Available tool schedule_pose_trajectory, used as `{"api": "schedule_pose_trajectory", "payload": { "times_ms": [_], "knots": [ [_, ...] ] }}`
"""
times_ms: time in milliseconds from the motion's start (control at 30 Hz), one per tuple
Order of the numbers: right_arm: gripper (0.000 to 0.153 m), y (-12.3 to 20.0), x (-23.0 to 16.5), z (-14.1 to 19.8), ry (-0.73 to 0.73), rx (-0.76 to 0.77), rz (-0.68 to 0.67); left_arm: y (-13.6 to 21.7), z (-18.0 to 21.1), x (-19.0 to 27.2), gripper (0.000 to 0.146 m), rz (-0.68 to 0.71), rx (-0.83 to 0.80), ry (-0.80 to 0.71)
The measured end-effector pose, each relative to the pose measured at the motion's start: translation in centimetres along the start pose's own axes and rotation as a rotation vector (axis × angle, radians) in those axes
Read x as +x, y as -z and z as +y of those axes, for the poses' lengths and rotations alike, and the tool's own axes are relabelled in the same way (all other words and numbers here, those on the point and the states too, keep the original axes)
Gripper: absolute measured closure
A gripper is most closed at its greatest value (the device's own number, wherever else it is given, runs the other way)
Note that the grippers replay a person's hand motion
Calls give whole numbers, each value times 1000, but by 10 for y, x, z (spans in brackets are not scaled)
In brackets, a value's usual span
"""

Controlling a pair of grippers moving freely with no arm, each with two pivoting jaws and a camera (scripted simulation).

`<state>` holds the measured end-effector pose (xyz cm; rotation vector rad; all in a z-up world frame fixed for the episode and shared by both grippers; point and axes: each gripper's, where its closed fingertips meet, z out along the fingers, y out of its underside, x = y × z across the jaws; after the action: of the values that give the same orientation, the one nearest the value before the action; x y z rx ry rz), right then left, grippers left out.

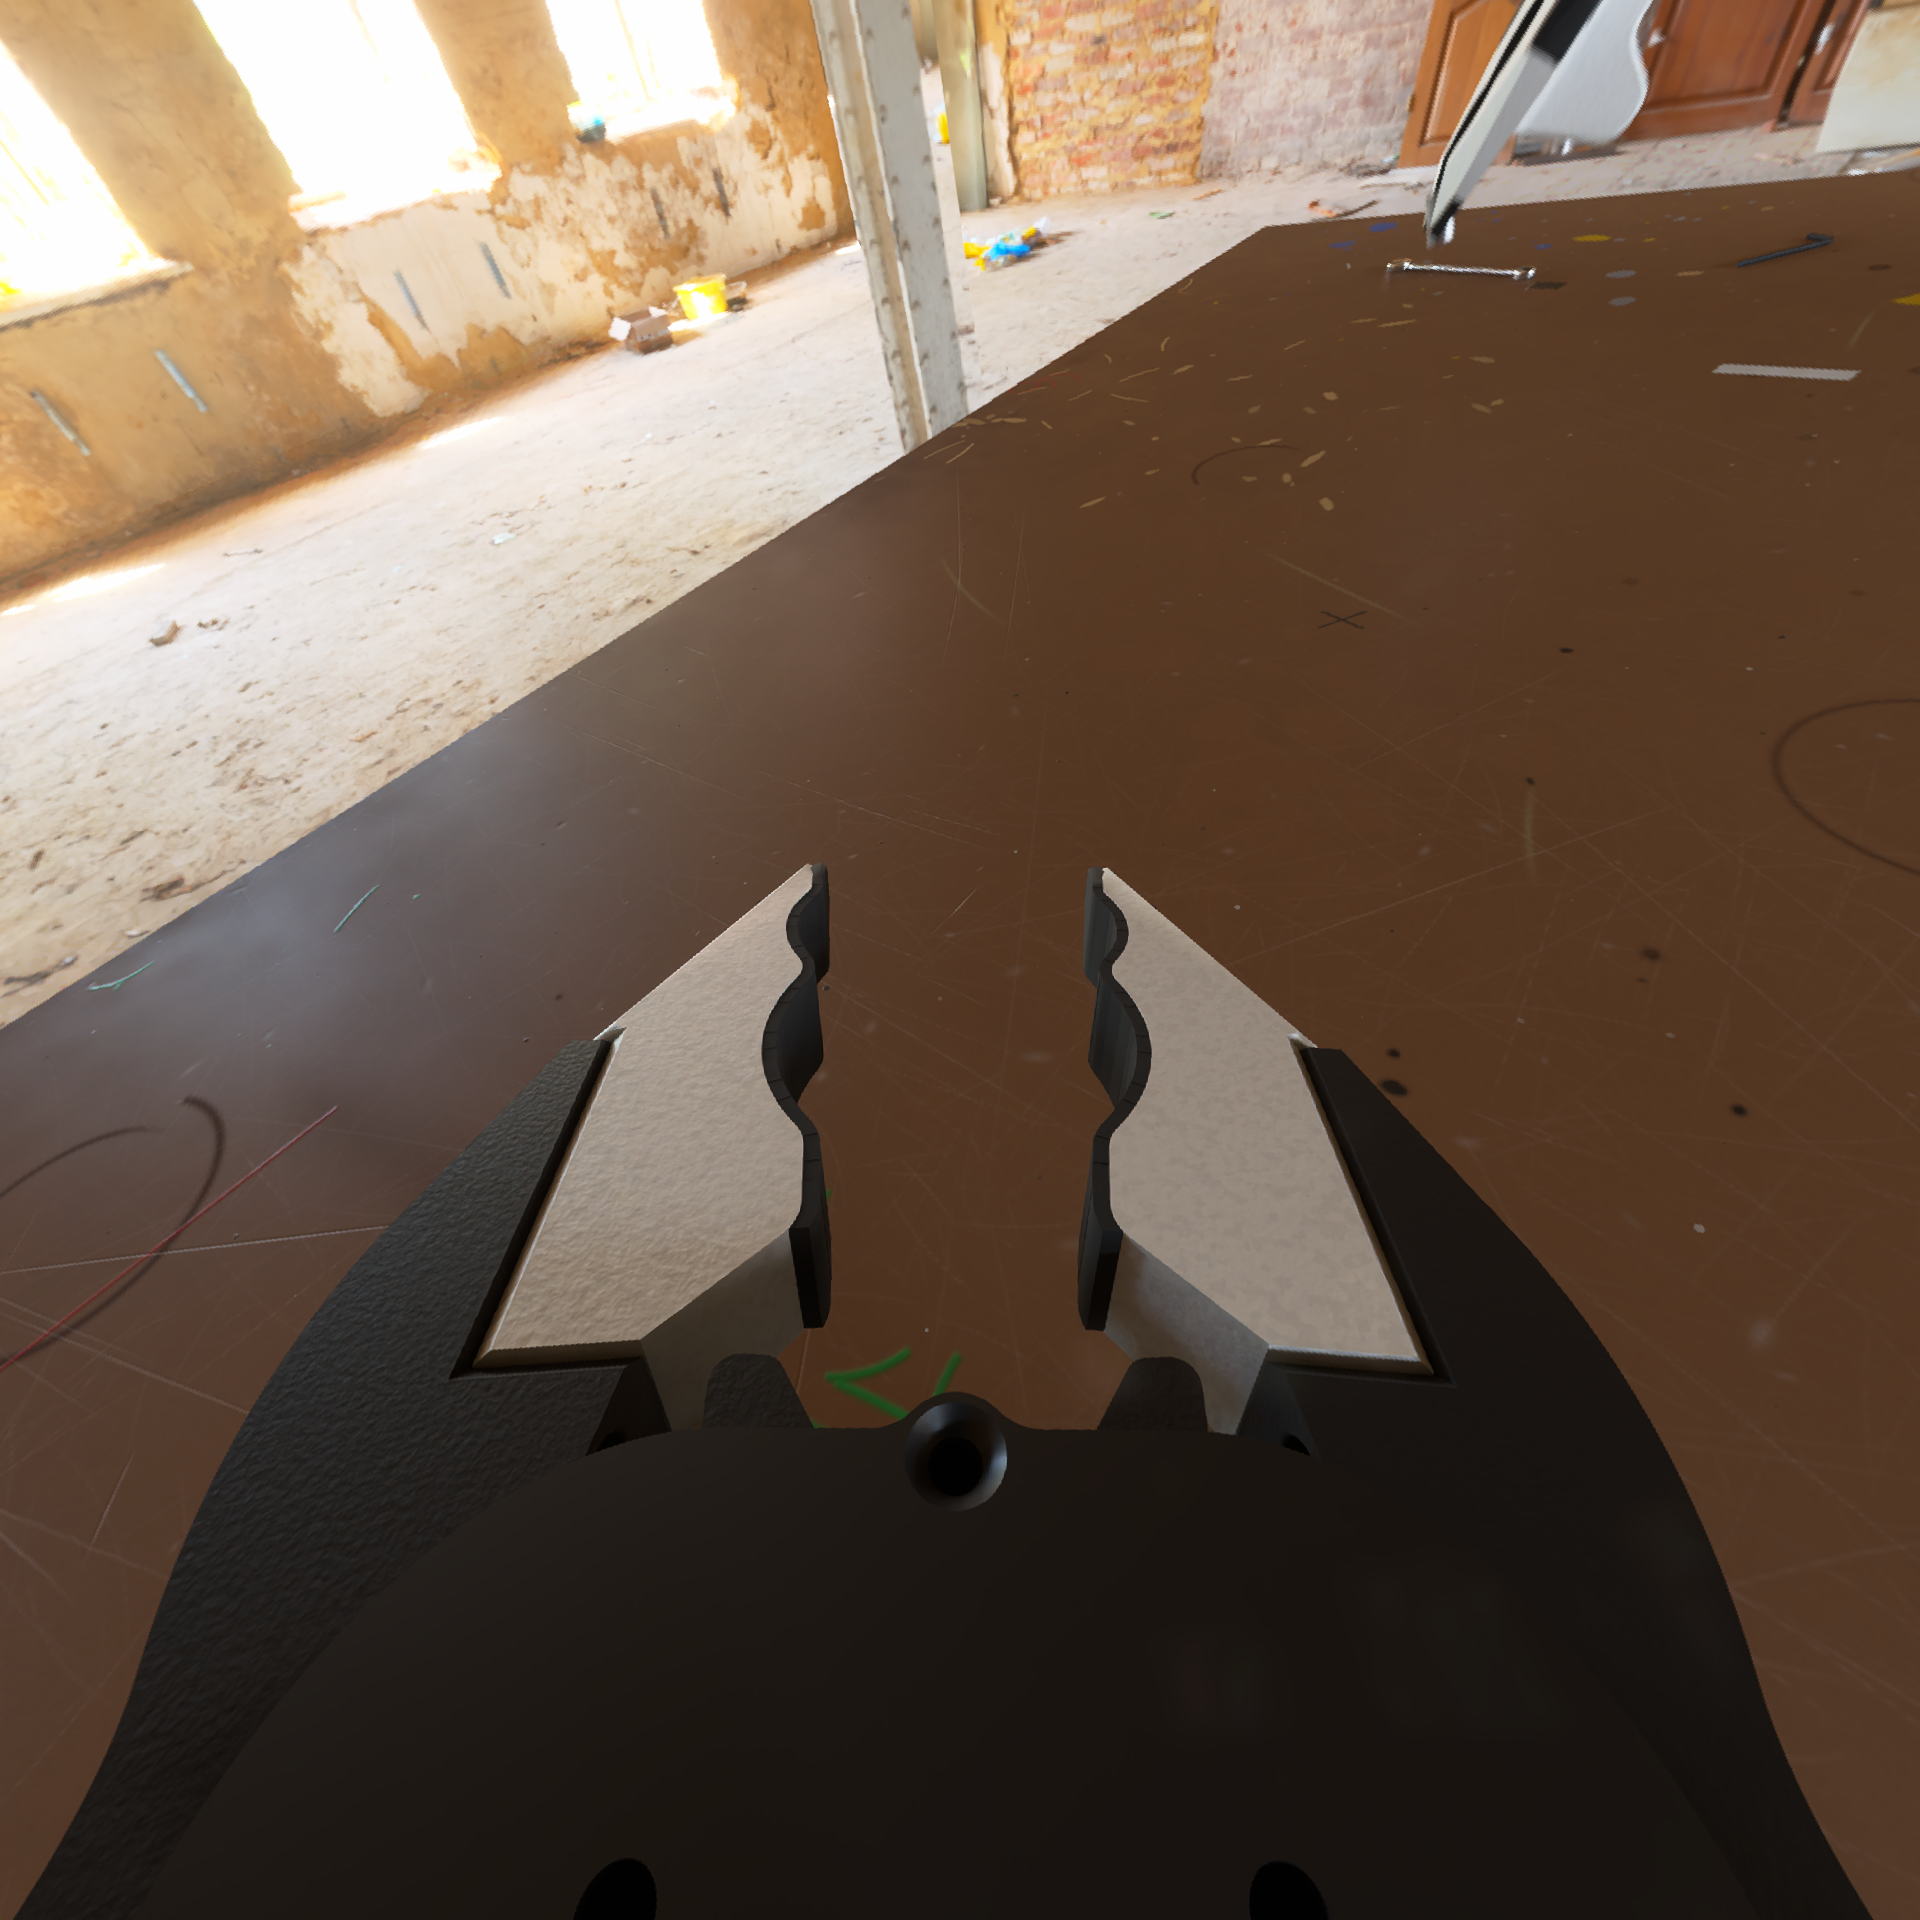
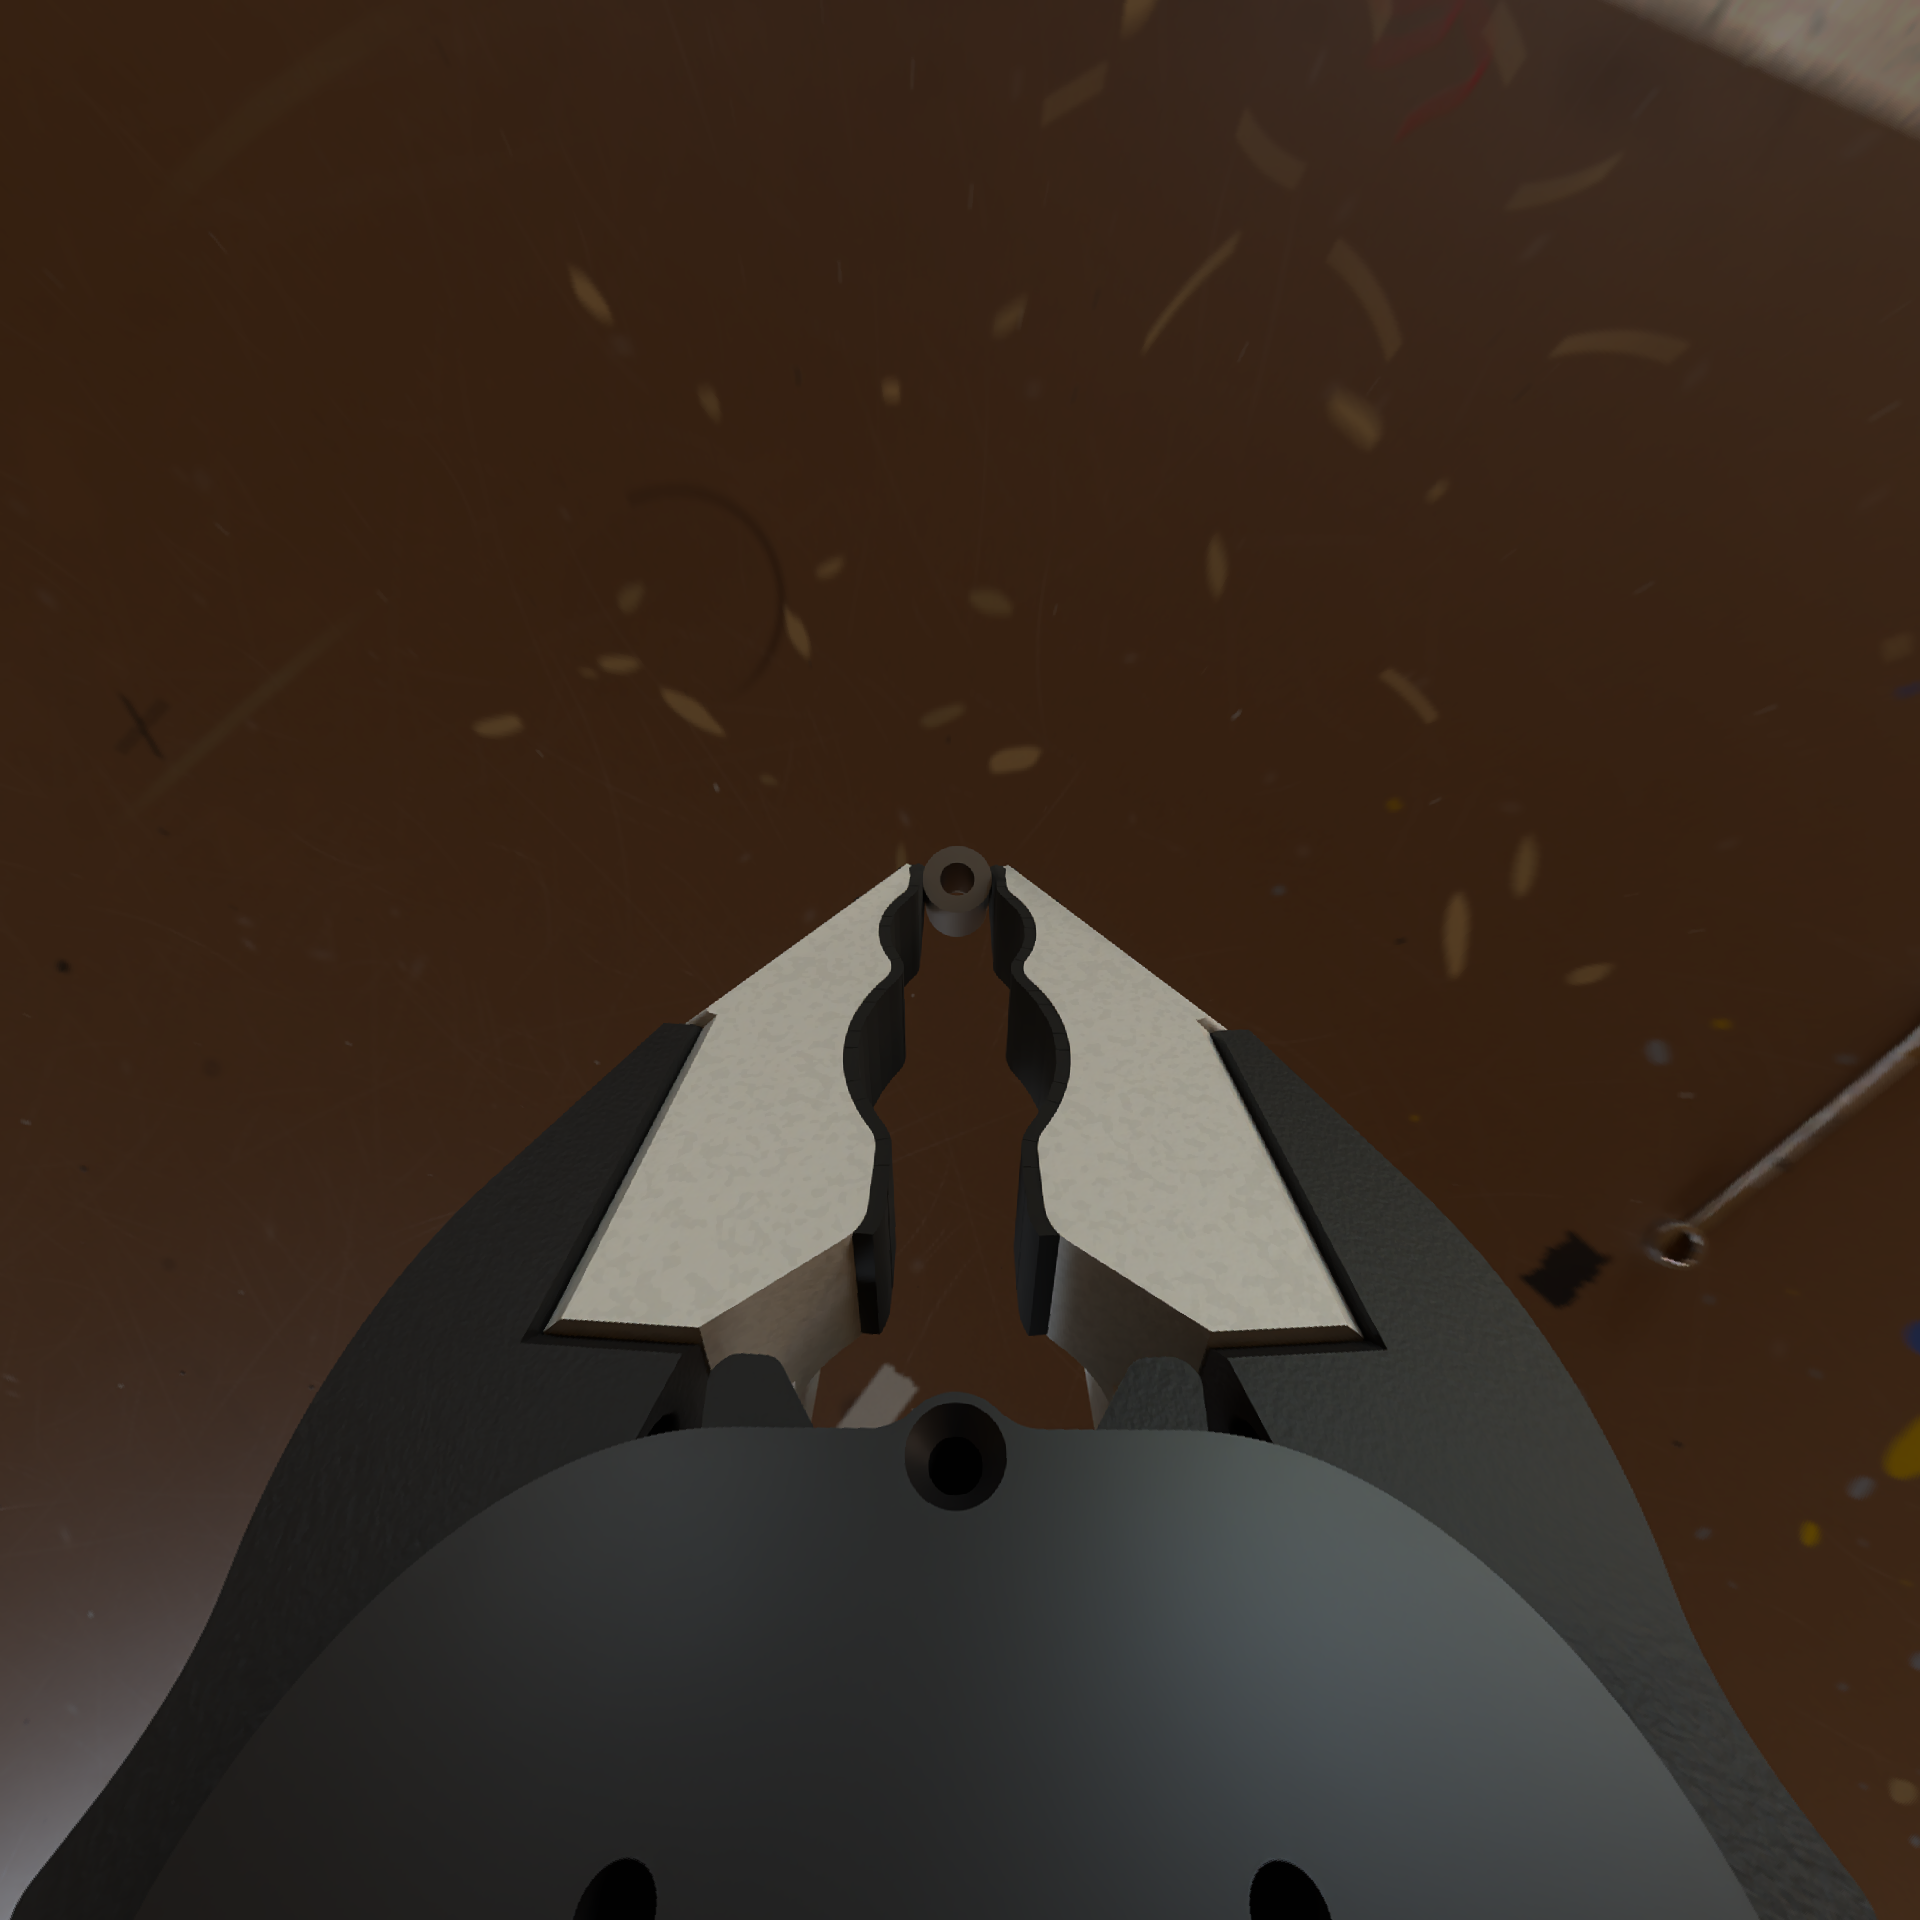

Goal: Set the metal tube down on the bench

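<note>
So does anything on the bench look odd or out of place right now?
Nothing damaged or spilled. The bench is scratched and littered with pale shavings, and a wrench lies loose. The right gripper pinches the metal tube only at its very tips.

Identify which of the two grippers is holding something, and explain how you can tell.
The right gripper: its fingertips pinch a small metal tube seen end-on above the bench. The left gripper stands open with only bare bench between its fingers.
</note>
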<state>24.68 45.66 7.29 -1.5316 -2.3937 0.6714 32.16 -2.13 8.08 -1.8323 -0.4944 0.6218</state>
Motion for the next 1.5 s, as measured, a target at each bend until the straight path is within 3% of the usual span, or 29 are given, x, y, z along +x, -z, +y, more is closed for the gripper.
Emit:
{"api": "schedule_pose_trajectory", "payload": {
  "times_ms": [167,300,433,633,933,1133,1333,1500],
  "knots": [
    [141,70,-12,-39,60,235,85,0,0,0,97,0,1,-2],
    [141,118,-72,-59,150,440,60,0,-1,1,97,4,6,-2],
    [141,127,-142,-45,228,510,0,2,-3,3,97,12,19,-12],
    [141,105,-218,6,184,667,-231,5,-3,5,97,25,30,-9],
    [141,73,-255,69,42,883,-414,3,-1,8,97,26,9,-35],
    [141,55,-265,76,123,835,-340,2,0,9,97,20,-1,-53],
    [141,0,-280,74,274,574,-89,2,1,9,97,19,-5,-54],
    [141,-25,-303,60,317,445,-35,1,2,10,97,19,-13,-58]
  ]
}}
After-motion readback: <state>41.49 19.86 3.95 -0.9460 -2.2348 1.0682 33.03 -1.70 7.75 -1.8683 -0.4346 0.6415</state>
